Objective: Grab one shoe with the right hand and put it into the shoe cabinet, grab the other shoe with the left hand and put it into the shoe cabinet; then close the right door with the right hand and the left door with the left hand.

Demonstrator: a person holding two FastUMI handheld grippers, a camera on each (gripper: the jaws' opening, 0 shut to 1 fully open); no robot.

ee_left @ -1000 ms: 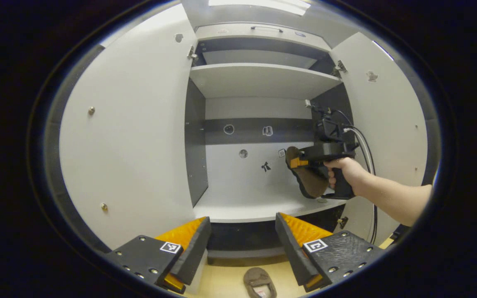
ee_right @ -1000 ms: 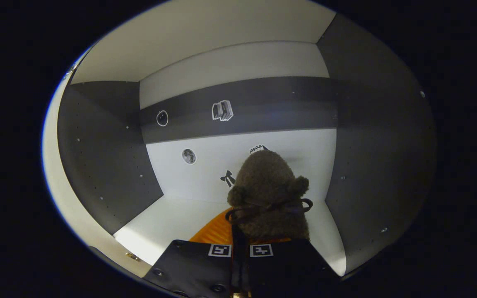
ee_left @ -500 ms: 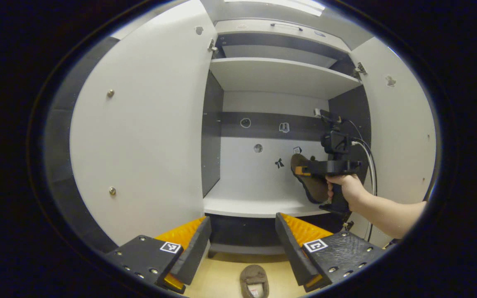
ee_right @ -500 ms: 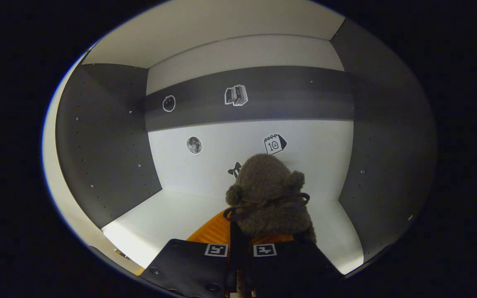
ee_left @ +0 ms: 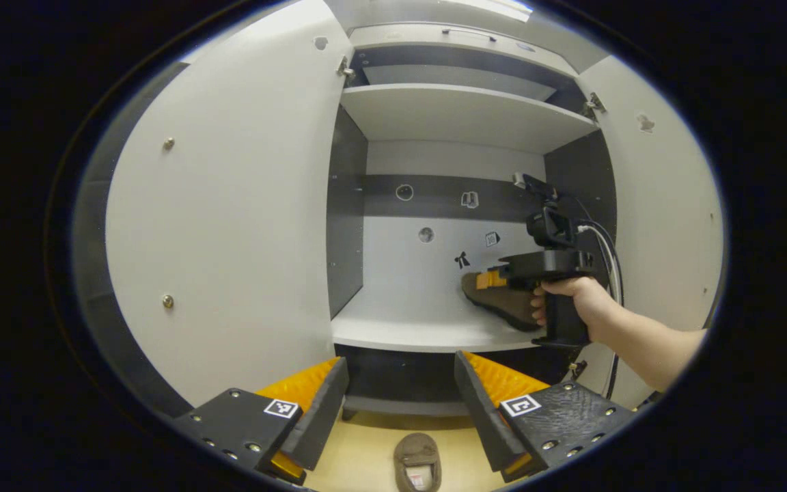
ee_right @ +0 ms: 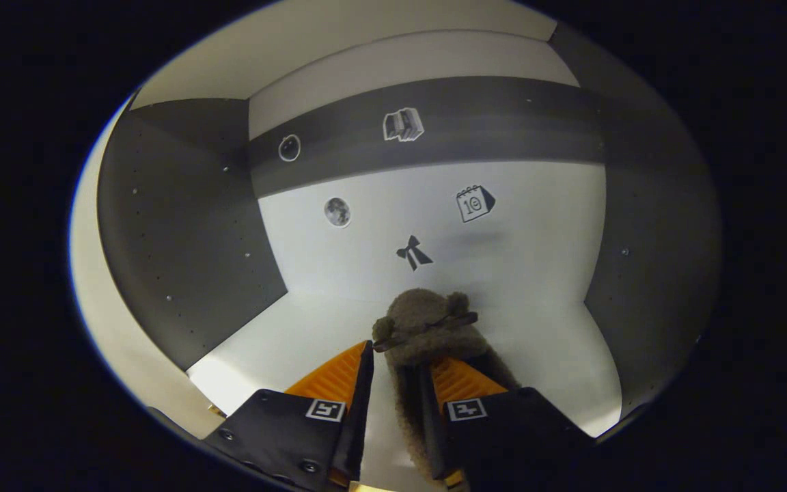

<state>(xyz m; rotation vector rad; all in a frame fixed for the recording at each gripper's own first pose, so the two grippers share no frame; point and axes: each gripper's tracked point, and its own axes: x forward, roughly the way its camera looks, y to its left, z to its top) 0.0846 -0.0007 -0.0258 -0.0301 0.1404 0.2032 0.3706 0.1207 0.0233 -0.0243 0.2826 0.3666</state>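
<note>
my left gripper view looks from low and well back, straight at the open shoe cabinet (ee_left: 434, 328), both doors and the floor in frame. my right gripper view sits close inside the lower compartment (ee_right: 284, 355), facing its back wall (ee_right: 503, 273). both views share that back wall, its stickers (ee_right: 412, 253) and the shelf floor.
</note>
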